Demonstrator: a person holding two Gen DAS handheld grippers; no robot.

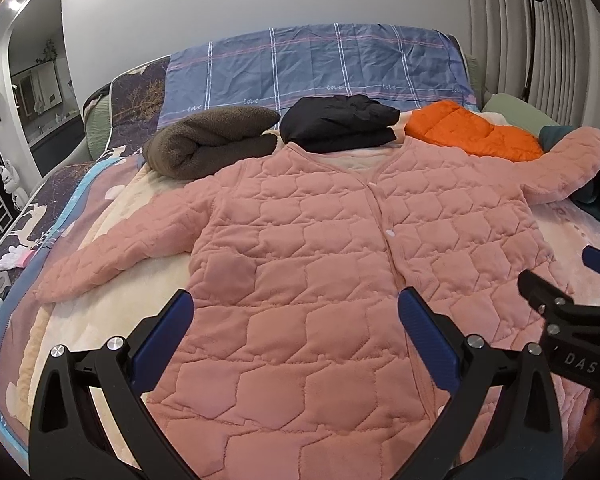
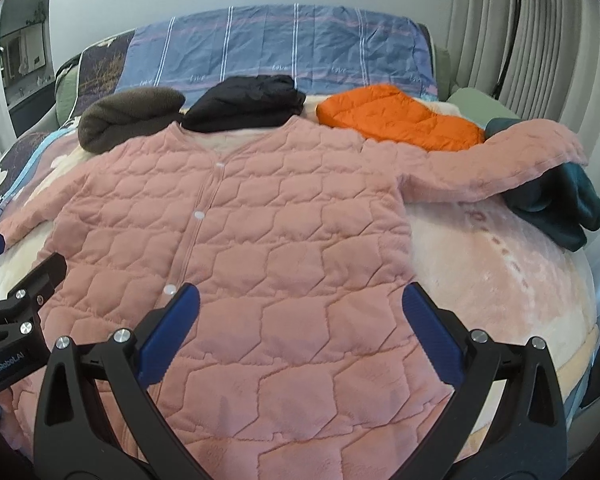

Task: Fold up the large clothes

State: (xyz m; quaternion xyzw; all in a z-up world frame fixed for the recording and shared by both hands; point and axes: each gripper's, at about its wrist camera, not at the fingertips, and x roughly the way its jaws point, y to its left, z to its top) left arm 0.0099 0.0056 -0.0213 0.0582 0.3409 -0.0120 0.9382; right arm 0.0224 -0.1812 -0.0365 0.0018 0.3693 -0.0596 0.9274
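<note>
A pink quilted jacket (image 1: pixel 320 248) lies flat and buttoned on the bed, front up, both sleeves spread out; it also shows in the right wrist view (image 2: pixel 260 232). Its left sleeve (image 1: pixel 112 256) slants down toward the bed's left side. Its right sleeve (image 2: pixel 500 160) reaches out over a dark teal garment (image 2: pixel 560 208). My left gripper (image 1: pixel 296 304) is open and empty above the jacket's lower left half. My right gripper (image 2: pixel 300 300) is open and empty above the lower right half, and it shows at the right edge of the left wrist view (image 1: pixel 560 280).
Folded clothes sit beyond the collar: a brown fleece (image 1: pixel 212 140), a black garment (image 1: pixel 340 124) and an orange puffer (image 1: pixel 476 128). A blue plaid pillow (image 1: pixel 320 68) lies behind them. A floor lamp (image 1: pixel 532 20) stands by the curtains at right.
</note>
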